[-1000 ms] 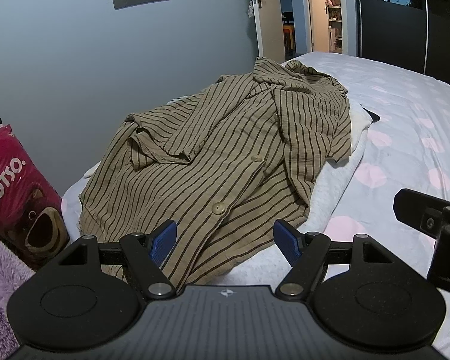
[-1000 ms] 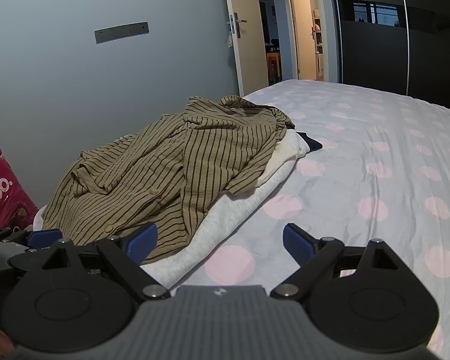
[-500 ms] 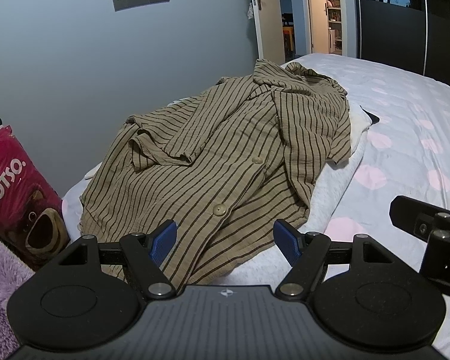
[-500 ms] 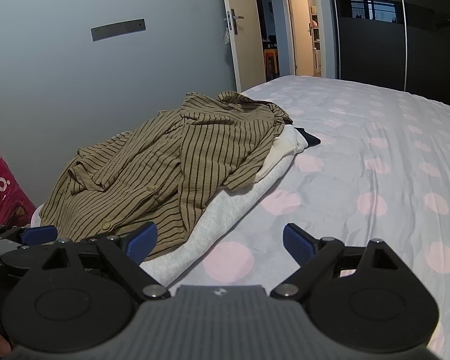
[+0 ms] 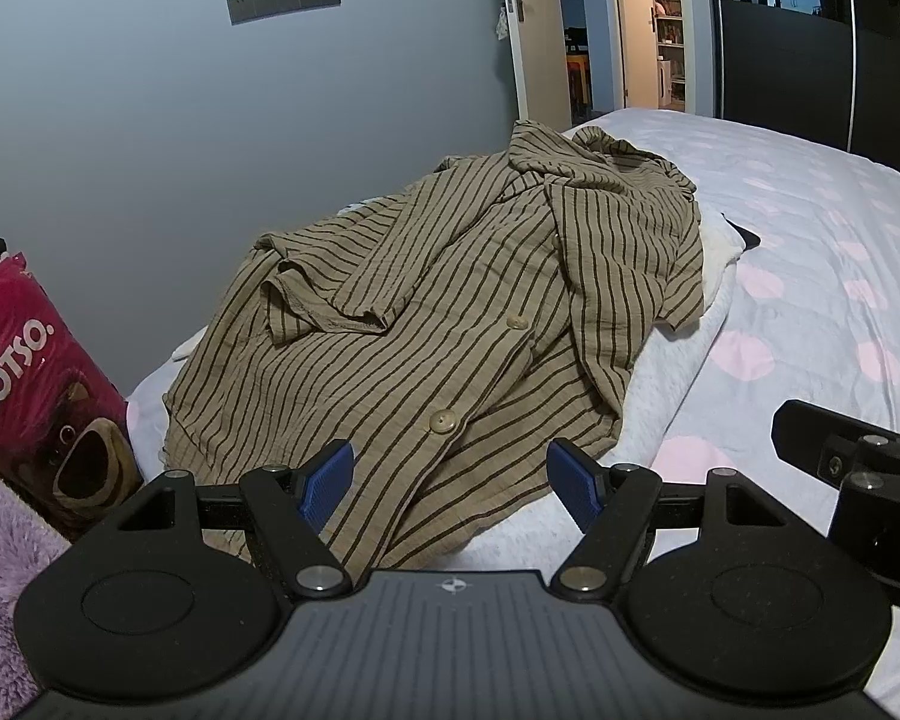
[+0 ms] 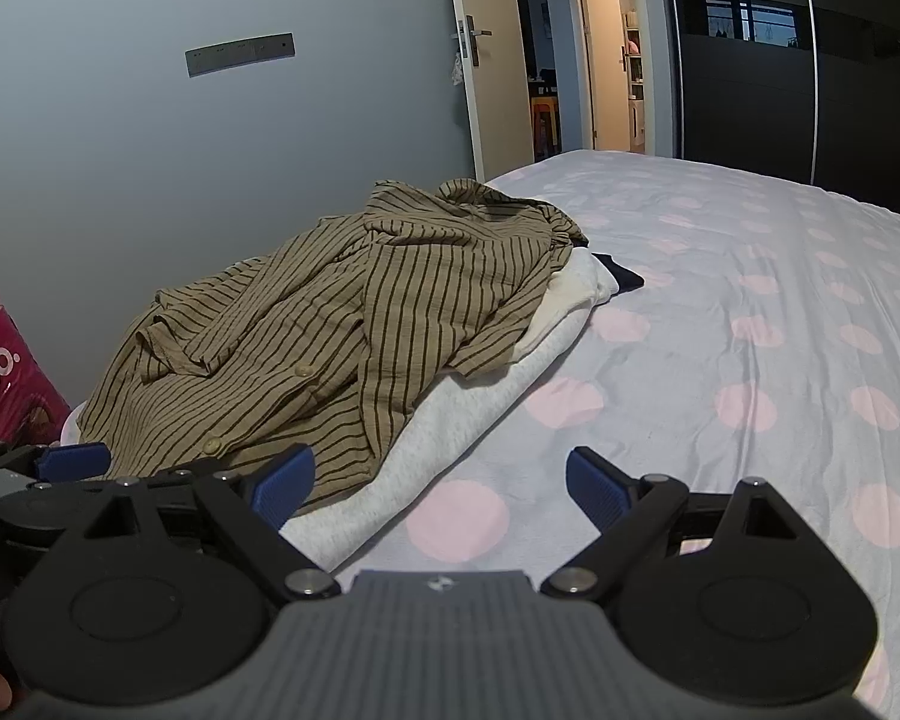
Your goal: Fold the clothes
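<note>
A tan shirt with dark stripes and buttons [image 5: 450, 312] lies crumpled on top of a pile of clothes along the bed's left side; it also shows in the right wrist view [image 6: 342, 324]. Under it lie a white fleece garment [image 6: 468, 408] and a dark garment [image 6: 621, 276]. My left gripper [image 5: 453, 477] is open and empty, just short of the shirt's near hem. My right gripper [image 6: 441, 480] is open and empty, over the fleece's edge and the bedsheet. The right gripper's body shows at the right edge of the left wrist view [image 5: 858, 468].
The bed [image 6: 780, 312] has a pale sheet with pink dots, stretching right. A pink LOTSO bag [image 5: 36, 384] and a purple fluffy fabric [image 5: 0, 540] sit at the left. A grey wall [image 5: 210, 120] stands behind the pile, with an open door [image 6: 510, 72] beyond.
Both grippers have drifted slightly; the right wrist view has risen and tilted a little. The clothes have not moved. Both grippers stay open.
</note>
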Tool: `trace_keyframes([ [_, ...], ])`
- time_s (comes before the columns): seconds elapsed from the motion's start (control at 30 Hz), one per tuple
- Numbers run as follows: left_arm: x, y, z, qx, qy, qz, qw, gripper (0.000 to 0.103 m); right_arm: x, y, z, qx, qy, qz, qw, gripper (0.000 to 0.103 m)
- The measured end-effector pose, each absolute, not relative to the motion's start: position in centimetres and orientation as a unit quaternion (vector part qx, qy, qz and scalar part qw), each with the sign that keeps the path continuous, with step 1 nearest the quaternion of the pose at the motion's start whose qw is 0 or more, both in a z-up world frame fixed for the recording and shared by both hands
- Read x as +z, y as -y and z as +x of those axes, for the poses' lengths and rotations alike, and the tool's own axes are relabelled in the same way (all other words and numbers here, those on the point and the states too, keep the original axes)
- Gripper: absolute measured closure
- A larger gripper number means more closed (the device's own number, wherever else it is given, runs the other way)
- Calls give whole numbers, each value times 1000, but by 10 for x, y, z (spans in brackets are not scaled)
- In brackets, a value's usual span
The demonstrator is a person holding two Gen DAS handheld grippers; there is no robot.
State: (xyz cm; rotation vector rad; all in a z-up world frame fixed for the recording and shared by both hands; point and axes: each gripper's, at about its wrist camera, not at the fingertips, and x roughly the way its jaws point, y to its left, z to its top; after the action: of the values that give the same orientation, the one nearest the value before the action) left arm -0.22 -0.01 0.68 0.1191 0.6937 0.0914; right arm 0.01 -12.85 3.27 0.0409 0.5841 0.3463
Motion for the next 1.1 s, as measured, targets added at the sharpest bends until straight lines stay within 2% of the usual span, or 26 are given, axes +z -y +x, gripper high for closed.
trace_keyframes([
  [1.1,5,-1,-1,62,-343,64,935,33,30,124,1,170,-288,14,942,11],
])
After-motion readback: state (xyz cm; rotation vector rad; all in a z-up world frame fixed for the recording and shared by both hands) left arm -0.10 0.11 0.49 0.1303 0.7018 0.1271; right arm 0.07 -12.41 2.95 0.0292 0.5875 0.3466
